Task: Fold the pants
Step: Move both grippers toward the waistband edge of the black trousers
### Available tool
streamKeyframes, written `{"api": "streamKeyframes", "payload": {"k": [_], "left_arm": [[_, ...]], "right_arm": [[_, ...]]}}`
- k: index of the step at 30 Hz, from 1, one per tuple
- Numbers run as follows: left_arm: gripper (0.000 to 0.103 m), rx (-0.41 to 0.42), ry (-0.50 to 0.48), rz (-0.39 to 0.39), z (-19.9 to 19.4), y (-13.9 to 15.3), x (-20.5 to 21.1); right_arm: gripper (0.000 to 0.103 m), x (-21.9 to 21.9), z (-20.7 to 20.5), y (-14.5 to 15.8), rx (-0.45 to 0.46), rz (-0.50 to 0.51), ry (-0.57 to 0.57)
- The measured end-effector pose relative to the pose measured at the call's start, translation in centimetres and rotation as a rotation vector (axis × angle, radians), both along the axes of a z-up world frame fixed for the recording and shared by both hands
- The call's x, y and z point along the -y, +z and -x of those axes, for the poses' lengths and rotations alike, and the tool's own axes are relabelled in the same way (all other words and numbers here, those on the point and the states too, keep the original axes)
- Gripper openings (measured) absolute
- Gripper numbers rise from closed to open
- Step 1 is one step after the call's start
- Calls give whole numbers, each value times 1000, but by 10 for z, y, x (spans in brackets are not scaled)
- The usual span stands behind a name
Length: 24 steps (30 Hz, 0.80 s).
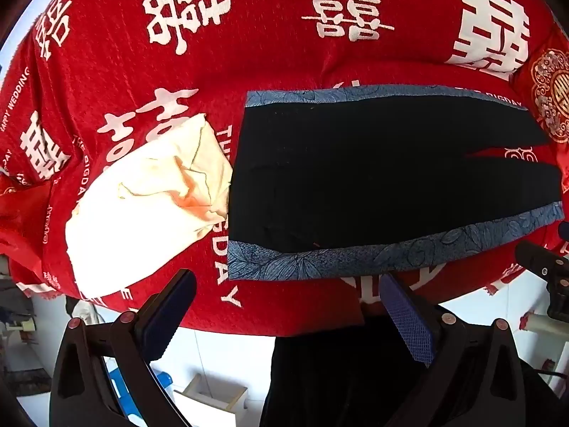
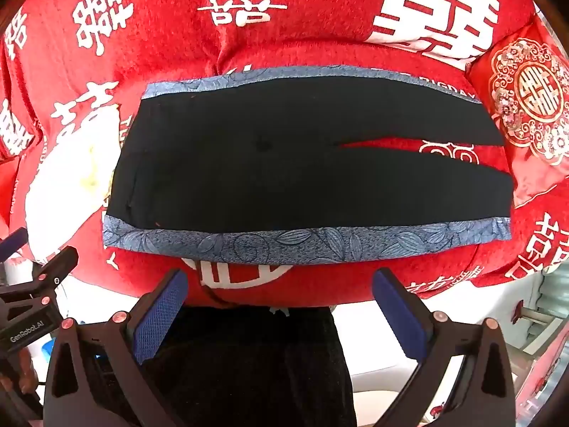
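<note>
A: Red blanket (image 1: 284, 53) with white wedding characters, draped over a raised surface; pale floor beyond its near edge.

B: And on it, taking the pants as landmark?

A: Left of the pants, touching the waist end: a crumpled cream cloth (image 1: 149, 195). Then the pants (image 2: 284, 163) themselves, black with blue leaf-print bands down both long sides, laid flat, waist to the left, legs splitting toward the right. Right of the leg ends: a red embroidered cushion (image 2: 533, 106).

B: Handling?

A: Probably light, limp, not fragile. Likely to sag and drag unless lifted at two spots together. Best hold, by my guess: the near blue band, one pinch by the waist corner, one by the hem.

B: The tools?

A: Left tool (image 1: 284, 316) spread wide, nothing between the pads, hanging over the near edge below the waist end. Right tool (image 2: 281, 316) equally wide, empty, below the middle of the pants.

B: Differences between views?

A: Left wrist: whole cream cloth, orange stain included; cushion cut off. Right wrist: full cushion, both hems, cream cloth washed out.
</note>
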State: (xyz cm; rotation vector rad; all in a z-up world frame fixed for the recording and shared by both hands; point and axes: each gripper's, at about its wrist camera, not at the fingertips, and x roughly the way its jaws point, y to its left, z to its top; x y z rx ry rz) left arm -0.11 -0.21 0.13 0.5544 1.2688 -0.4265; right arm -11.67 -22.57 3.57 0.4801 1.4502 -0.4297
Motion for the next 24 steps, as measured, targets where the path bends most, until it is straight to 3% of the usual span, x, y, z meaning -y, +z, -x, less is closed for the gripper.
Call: {"api": "streamKeyframes", "payload": {"k": [15, 19, 24], "left_arm": [[103, 7, 131, -30, 15, 10, 12], [103, -36, 192, -69, 25, 9, 17], [103, -62, 213, -57, 35, 6, 18]], "right_arm": [[103, 32, 15, 4, 26, -18, 81], [103, 40, 22, 0, 15, -3, 121], [103, 44, 26, -5, 0, -12, 122]]}}
